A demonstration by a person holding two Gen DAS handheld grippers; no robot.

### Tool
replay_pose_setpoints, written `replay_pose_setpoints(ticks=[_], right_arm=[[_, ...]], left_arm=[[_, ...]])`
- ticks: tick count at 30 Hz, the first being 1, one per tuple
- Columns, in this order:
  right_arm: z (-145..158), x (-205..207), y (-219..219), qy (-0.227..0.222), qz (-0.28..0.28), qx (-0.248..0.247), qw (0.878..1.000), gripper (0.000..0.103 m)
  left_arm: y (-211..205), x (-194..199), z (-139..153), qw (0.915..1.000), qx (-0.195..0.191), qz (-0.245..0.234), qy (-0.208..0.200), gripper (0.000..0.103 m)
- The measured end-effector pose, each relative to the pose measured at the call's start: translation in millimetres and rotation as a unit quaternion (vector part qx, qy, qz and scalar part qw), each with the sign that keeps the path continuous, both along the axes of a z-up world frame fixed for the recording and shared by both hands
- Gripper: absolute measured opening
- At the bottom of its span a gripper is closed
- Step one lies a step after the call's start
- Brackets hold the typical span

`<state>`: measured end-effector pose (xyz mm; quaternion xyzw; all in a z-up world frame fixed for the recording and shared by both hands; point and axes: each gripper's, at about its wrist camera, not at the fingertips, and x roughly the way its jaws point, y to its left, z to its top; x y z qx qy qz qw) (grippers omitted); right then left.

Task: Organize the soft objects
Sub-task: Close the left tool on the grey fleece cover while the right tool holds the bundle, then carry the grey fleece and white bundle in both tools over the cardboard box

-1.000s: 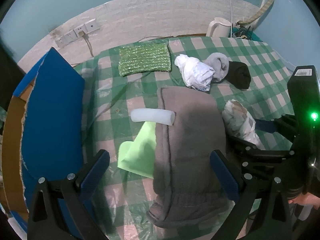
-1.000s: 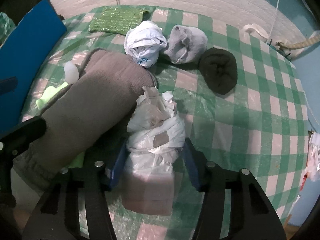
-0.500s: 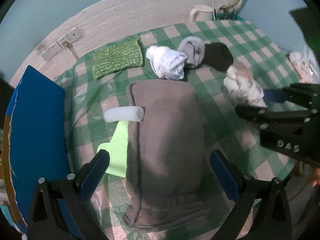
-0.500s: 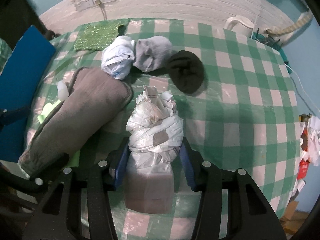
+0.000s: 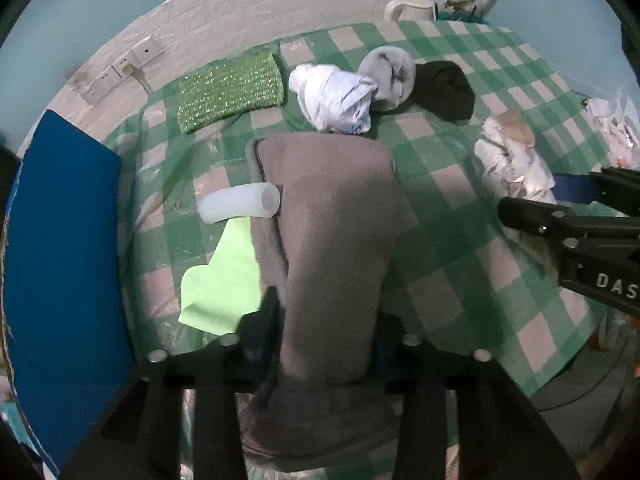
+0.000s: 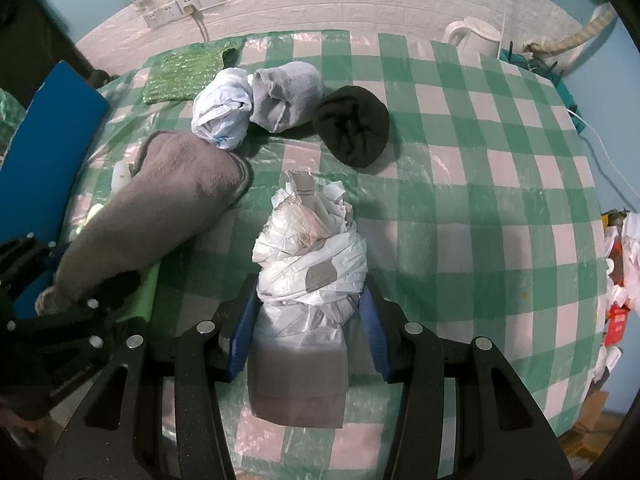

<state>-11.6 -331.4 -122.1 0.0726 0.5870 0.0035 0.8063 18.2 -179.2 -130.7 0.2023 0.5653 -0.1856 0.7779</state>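
My left gripper (image 5: pixel 328 320) is shut on the near end of a folded grey towel (image 5: pixel 332 216) that lies along the green checked table. The towel also shows in the right wrist view (image 6: pixel 168 200). My right gripper (image 6: pixel 310 320) is shut on a crumpled white-and-grey plastic bag bundle (image 6: pixel 312 248), which also shows in the left wrist view (image 5: pixel 512 160). At the back lie a white knotted bag (image 5: pixel 332 96), a grey sock ball (image 5: pixel 390 72), a black sock ball (image 5: pixel 444 88) and a sparkly green cloth (image 5: pixel 230 88).
A light green cloth (image 5: pixel 224 280) and a white tube (image 5: pixel 240 208) lie left of the towel. A blue board (image 5: pixel 60 264) stands at the table's left edge. A white kettle (image 6: pixel 474 36) is at the back right. Clutter (image 6: pixel 620 272) lies beyond the right edge.
My left gripper has closed on the near end of the grey towel. My right gripper, still holding the bag bundle, has drawn away to the right of the towel.
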Motion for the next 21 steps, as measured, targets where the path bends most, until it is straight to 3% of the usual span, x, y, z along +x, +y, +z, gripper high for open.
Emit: replay_pose_setpoints(ticks=[3, 7, 18, 21], right_arm=[[2, -1, 0, -0.004, -0.002, 0.004, 1.0, 0.048], [9, -3, -2, -0.007, -0.007, 0.014, 1.0, 0.048], [28, -10, 2, -0.022, -0.008, 0.028, 0.999, 0.048], [34, -12, 0, -0.026, -0.012, 0.03, 0.999, 0.048]], left_arm=[[3, -2, 6, 0.9999, -0.014, 0.001, 0.0, 0.029], [10, -1, 12, 0.9979, -0.056, 0.008, 0.03, 0.028], [24, -5, 46, 0.9829, -0.174, 0.004, 0.061, 0.028], [29, -5, 49, 0.9808, -0.185, 0.005, 0.06, 0.028]])
